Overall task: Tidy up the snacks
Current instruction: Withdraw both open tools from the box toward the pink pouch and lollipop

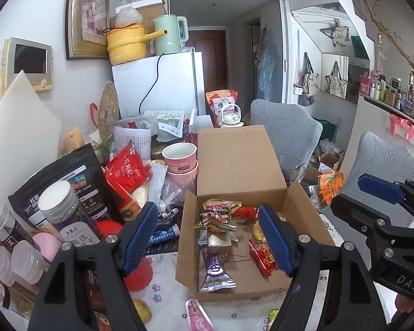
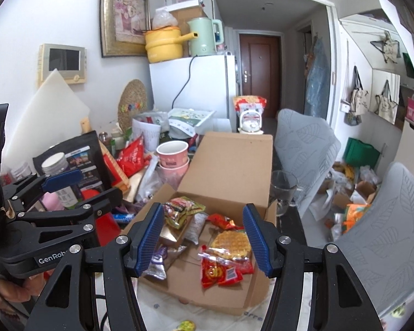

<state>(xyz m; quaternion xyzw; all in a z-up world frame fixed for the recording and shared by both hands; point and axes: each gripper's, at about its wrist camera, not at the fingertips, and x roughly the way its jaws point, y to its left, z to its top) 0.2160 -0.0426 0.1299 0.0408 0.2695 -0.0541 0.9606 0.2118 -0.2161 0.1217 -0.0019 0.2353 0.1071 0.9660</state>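
Snacks are seen inside an open cardboard box [image 1: 240, 162] that lies on the cluttered desk [image 1: 165, 289], its lid standing up at the far side. Inside the box, a purple triangular packet [image 1: 216, 274] lies at the near left, a red packet [image 1: 262, 256] at the near right, and a green and red wrapped snack [image 1: 219, 212] toward the back. In the right wrist view, a wrapped waffle [image 2: 230, 244] is seen just behind the red packet, touching it.

The left tool [image 1: 207, 242] is held above the near edge of the box with its blue pads apart, and nothing is gripped between them. The right tool [image 2: 204, 241] is also held over the box, its pads apart and empty. Each tool is visible from the side in the view of the other one.

To the left of the box, two stacked pink paper cups [image 1: 180, 162], a red pouch [image 1: 127, 171], a black pouch [image 1: 60, 190] and a jar with a white lid [image 1: 66, 212] are placed close together. A glass mug [image 2: 283, 190] stands just beside the right wall of the box. Behind the desk, a white fridge [image 1: 157, 85] carries a yellow pot [image 1: 127, 44] and a green kettle [image 1: 169, 34].
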